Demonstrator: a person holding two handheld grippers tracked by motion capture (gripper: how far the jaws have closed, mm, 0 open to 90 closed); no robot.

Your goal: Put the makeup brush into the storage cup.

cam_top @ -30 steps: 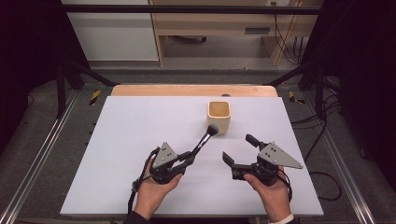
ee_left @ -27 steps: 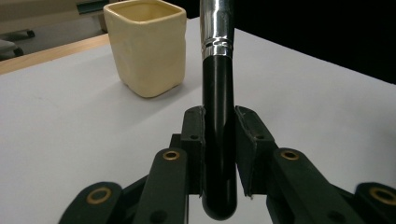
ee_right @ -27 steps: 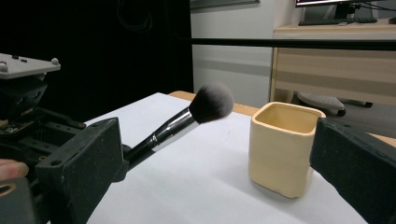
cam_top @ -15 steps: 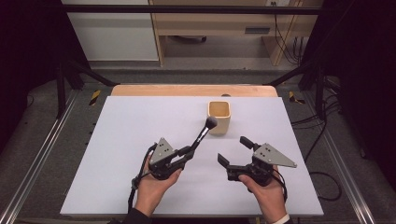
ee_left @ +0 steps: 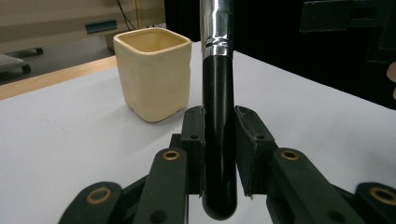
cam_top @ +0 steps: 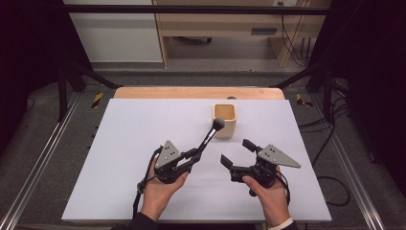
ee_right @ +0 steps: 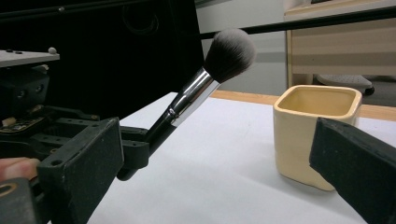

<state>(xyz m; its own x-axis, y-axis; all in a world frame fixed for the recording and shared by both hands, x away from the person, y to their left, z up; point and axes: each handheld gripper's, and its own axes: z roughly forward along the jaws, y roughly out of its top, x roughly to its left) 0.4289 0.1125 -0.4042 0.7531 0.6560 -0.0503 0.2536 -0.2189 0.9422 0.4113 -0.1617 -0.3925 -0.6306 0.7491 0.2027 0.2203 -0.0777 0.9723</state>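
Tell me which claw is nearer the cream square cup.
Right, narrowly. The right claw sits open just below and right of the cup; the left claw, gripping the makeup brush, sits below-left.

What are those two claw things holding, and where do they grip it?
The left gripper clamps a makeup brush near its handle end. The right gripper holds nothing.

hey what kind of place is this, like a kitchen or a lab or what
Most likely a lab or recording workspace, not a kitchen. A white table stands inside a black metal frame, cables hang behind it, and a person's hands work handheld tongs on a makeup brush beside a cream cup.
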